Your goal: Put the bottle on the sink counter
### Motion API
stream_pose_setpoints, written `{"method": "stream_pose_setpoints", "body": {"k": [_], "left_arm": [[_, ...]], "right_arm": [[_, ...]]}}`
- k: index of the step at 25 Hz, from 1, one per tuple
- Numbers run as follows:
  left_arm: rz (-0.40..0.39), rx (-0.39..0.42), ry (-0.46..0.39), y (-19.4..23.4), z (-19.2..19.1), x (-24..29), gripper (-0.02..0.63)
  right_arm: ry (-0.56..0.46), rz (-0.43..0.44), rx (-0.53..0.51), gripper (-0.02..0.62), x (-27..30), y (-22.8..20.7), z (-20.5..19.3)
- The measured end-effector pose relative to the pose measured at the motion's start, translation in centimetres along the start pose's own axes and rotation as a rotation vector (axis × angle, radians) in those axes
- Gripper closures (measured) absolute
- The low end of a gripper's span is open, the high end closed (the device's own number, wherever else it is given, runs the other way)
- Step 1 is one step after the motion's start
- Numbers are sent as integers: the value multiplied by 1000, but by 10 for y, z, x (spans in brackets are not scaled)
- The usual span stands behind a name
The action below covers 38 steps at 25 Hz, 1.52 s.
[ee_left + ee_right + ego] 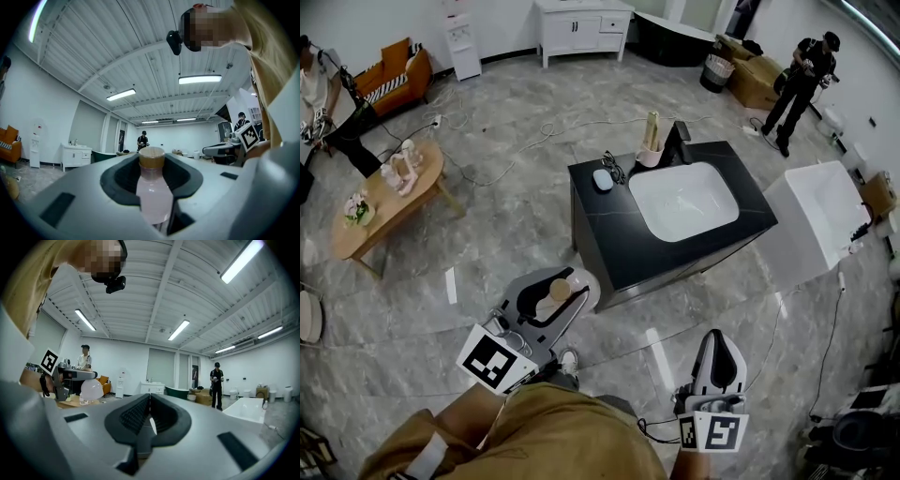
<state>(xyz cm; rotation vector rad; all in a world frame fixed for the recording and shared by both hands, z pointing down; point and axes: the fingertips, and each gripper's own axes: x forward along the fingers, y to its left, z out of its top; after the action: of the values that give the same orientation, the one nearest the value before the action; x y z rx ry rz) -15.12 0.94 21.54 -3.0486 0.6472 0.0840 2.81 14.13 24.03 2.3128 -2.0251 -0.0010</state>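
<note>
In the head view my left gripper (549, 300) is held low and tilted up, shut on a pale pink bottle (561, 290) with a tan cap. The left gripper view shows that bottle (153, 190) between the dark pads, cap pointing away. The black sink counter (609, 234) with its white basin (682, 202) stands just beyond the left gripper, apart from it. My right gripper (718, 360) hangs lower right over the floor. In the right gripper view its jaws (149, 414) are shut with nothing between them.
On the counter's back edge stand a faucet (678, 142), a cup of brushes (651, 150) and a small pale blue object (602, 179). A white tub (817, 220) sits right of the counter, a wooden coffee table (389, 202) at left. Cables cross the floor. A person (797, 80) stands far right.
</note>
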Motion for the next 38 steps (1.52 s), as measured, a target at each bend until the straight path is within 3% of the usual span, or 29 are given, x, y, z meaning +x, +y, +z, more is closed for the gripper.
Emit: {"method": "stream_pose_setpoints", "body": {"k": [8,13,24,38], "left_arm": [[-32,-22,-21,17,-6,31,477],[-26,-16,-2,21,-12,45,477],[100,-22,-17,27,-23,84,477],[198,-10,16,42,-66,126,477]], "right_arm": [[15,-58,-8,589,15,-18,-4],[17,-48,-6,589,30,-26,-4],[4,40,-19,590,83,-60,-5],[23,66,-9,590,120,-89,-26]]}}
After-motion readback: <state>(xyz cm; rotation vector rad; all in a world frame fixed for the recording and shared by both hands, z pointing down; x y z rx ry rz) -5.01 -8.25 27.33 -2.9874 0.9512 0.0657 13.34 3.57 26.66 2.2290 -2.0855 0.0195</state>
